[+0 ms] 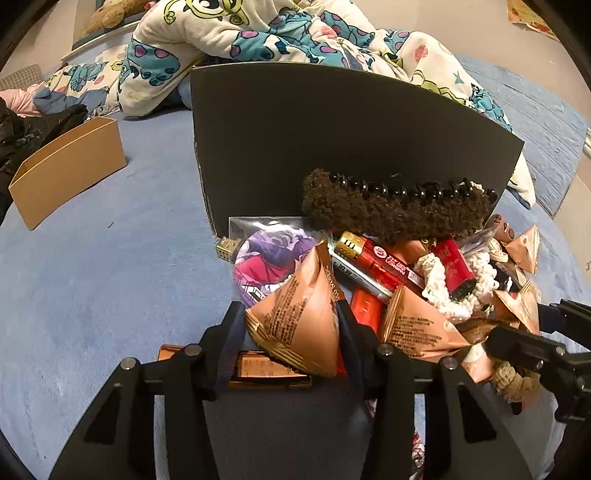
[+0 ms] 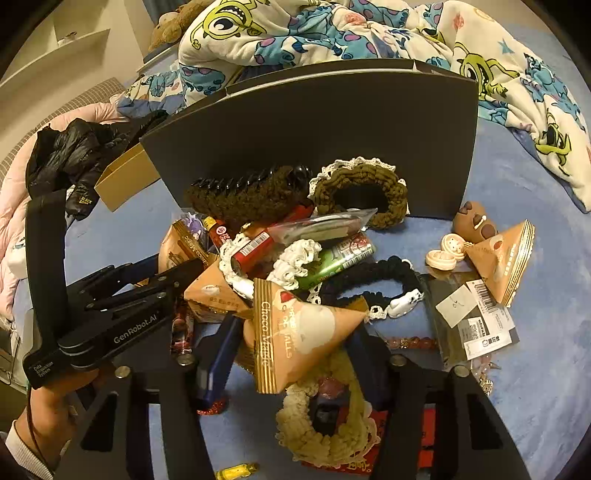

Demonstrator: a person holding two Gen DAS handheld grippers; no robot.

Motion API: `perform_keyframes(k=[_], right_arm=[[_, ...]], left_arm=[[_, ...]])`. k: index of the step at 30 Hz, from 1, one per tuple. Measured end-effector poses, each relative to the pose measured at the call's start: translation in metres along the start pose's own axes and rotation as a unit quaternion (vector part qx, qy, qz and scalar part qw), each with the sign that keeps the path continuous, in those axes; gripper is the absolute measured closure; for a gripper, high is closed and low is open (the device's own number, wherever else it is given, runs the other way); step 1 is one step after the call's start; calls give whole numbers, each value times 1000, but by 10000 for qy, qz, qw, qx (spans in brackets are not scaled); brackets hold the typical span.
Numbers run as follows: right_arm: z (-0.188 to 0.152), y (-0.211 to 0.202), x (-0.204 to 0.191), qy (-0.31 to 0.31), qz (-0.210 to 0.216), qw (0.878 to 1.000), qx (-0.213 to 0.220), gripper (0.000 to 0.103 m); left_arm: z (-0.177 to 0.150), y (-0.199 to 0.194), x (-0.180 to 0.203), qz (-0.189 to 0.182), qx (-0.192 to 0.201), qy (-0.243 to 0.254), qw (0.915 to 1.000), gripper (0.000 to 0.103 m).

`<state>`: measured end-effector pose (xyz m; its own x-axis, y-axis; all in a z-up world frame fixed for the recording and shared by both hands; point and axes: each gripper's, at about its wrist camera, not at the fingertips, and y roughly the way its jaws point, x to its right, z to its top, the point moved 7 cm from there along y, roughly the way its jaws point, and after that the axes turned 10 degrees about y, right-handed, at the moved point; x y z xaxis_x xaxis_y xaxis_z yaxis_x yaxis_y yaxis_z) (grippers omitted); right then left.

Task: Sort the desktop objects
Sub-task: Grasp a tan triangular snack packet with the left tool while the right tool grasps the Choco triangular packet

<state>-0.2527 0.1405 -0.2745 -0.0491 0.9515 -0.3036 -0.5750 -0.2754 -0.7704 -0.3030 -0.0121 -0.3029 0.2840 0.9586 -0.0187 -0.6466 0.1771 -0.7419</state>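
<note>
A pile of small objects lies on the blue bed surface before a dark upright board [image 1: 332, 140]. My left gripper [image 1: 291, 332] is shut on a tan pyramid snack packet [image 1: 299, 325]. My right gripper [image 2: 295, 343] is shut on another tan Choco Magic pyramid packet [image 2: 299, 332]. The left gripper also shows at the left of the right wrist view [image 2: 192, 269]. In the pile are a fuzzy brown hair claw [image 1: 391, 210], red lighters [image 1: 384, 266], white lace scrunchies [image 2: 295, 258], a green lighter [image 2: 332, 262], a brown scrunchie [image 2: 362, 192] and a black scrunchie [image 2: 369, 284].
A tan open cardboard box [image 1: 66, 170] stands at the left. A cartoon-print blanket [image 1: 258, 33] is heaped behind the board. A black jacket [image 2: 74, 155] lies at the left. More pyramid packets [image 2: 506, 254], barcode-tagged bags [image 2: 476, 317] and a cream scrunchie [image 2: 325, 424] lie around.
</note>
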Motion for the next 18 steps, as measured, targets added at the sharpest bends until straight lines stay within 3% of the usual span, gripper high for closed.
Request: perform_keyframes(k=[18], right_arm=[[8,-13,-2,97,53,9999,84,60]], left_arm=[[9,-16,3,4,111,78,9999,58]])
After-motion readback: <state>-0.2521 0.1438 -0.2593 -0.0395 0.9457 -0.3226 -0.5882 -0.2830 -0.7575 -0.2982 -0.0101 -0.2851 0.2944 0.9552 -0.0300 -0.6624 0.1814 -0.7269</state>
